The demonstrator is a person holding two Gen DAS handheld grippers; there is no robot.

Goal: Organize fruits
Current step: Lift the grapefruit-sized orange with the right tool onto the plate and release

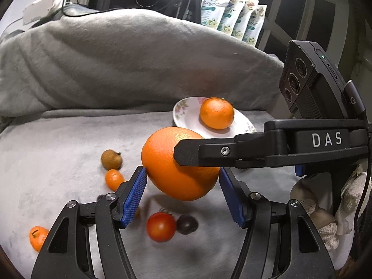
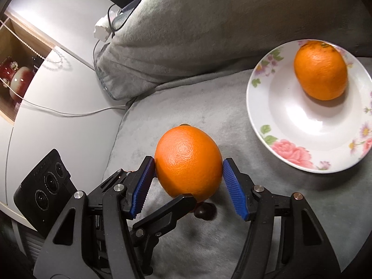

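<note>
Both grippers clasp one large orange (image 1: 179, 167) at once, lifted clear of the grey plush cover (image 1: 69, 153) with its shadow on the cloth below. In the left wrist view the left gripper (image 1: 182, 174) has a blue ribbed pad (image 1: 134, 197) pressed against each flank of the fruit, while a black finger of the right gripper (image 1: 197, 154) crosses in from the right edge and lies over the orange's front. The right wrist view shows the same hold from the other side: the right gripper (image 2: 188, 172) is clenched on the orange's sides, and a black finger of the left one reaches in under the fruit.

Behind and to the right, a white floral plate (image 2: 279, 125) rests on the cover with a second orange (image 2: 320, 69) in it, well apart from the held one. Below the raised fruit lie a red tomato (image 1: 161, 226) touching a dark plum (image 1: 187, 224), a brownish round fruit (image 1: 111, 159) just above a small tangerine (image 1: 114, 179), and another tangerine (image 1: 37, 238) at lower left. A grey cushion (image 1: 127, 58) rises at the back.
</note>
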